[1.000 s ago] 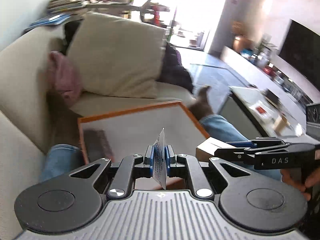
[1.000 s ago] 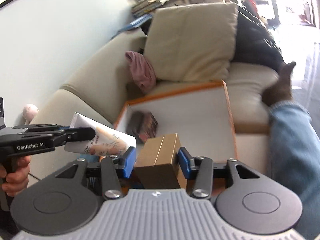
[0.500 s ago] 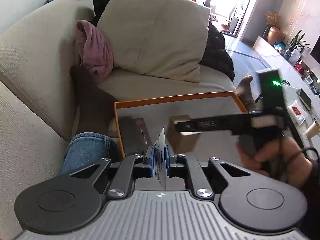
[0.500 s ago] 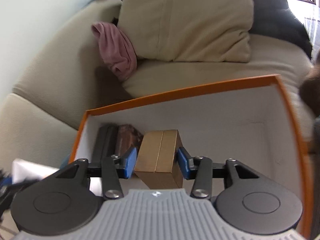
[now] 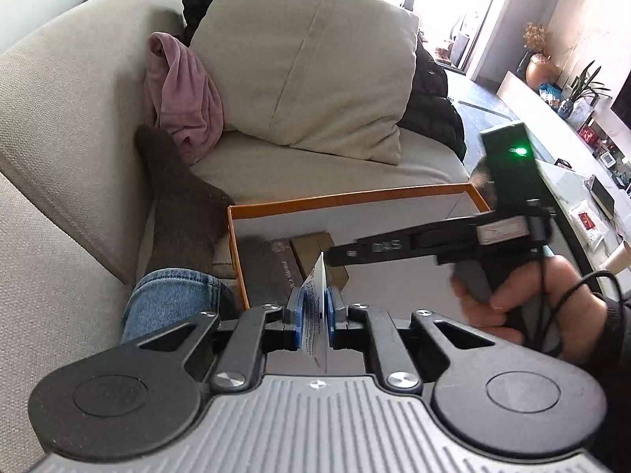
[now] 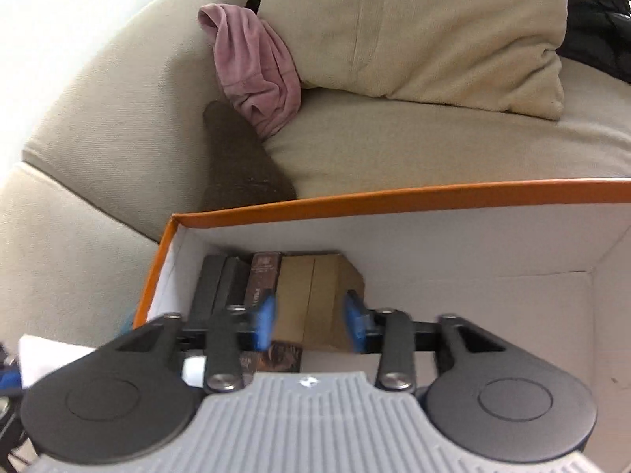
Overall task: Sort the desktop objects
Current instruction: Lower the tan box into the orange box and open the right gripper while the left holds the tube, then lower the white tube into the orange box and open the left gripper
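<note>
Fig. Two wrist views, sofa scene.

(a) L wrist view. I am clenching my left hand-held gripper (image 5: 315, 307) on a thin white printed packet (image 5: 318, 276). I am holding it edge-on and upright btwn the blue pads, above the near edge of the orange-rimmed box (image 5: 355, 195), not inside it. My right hand (image 5: 532, 307) is reaching in from the right w/ the right hand-held gripper (image 5: 335, 254), whose tip is hanging over the box's left part, at the brown carton (image 5: 311, 242).

(b) R wrist view. I am pointing the right hand-held gripper (image 6: 309, 323) down into the orange-rimmed box (image 6: 394, 195). Its jaws have just been closing and the pads are showing blurred. The brown carton (image 6: 311, 299) is showing in the gap btwn them, but I cannot tell whether the pads are pressing on it or standing clear. The carton is lying inside the box near the left wall, just beside a dark flat box (image 6: 221, 287).

(c) Surroundings. A beige cushion (image 5: 307, 59) is leaning on the sofa (image 5: 59, 98) behind the box, w/ a pink cloth (image 5: 181, 94) beside it; a dark-socked foot (image 5: 185, 205) and a denim knee (image 5: 169, 295) are lying left of the box.
</note>
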Demonstrator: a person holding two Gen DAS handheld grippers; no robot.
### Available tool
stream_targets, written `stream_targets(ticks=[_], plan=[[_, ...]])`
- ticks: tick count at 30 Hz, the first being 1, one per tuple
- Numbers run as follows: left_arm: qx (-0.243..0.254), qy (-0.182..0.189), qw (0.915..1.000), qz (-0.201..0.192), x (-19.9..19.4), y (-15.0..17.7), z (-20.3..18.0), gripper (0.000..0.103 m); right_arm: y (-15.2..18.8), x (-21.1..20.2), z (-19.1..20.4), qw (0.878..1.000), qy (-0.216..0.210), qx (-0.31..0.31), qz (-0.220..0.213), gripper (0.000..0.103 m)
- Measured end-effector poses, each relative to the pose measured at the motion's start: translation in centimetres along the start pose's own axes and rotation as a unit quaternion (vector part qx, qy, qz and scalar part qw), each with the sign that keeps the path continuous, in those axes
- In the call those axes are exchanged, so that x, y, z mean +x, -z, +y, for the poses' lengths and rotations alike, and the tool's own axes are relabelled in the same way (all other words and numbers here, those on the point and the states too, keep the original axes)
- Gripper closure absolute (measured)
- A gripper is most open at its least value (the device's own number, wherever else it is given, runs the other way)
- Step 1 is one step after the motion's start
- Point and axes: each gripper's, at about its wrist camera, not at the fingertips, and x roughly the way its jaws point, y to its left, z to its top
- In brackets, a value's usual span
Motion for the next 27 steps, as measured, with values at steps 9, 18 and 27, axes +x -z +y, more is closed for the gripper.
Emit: stream_targets(ticks=[9, 18, 27], plan=[[-0.009, 0.001, 0.9999, -0.007, 0.6, -1.2, 0.2, 0.090, 0.4, 2.6, -1.5, 0.997, 0.060, 0.034, 0.027, 0.096], [-0.013, 0.031, 0.9994, -0.010, 2.4, -3.4, -1.2, 0.090, 1.5, 1.1, -1.5, 0.997, 0.081, 0.004, 0.007, 0.099], [0.015, 0.016, 0.9998, 0.001, 7.8, -5.6, -4.0, 0.091, 2.5, -0.7, -3.9, 0.993, 0.117, -0.010, 0.006, 0.097]])
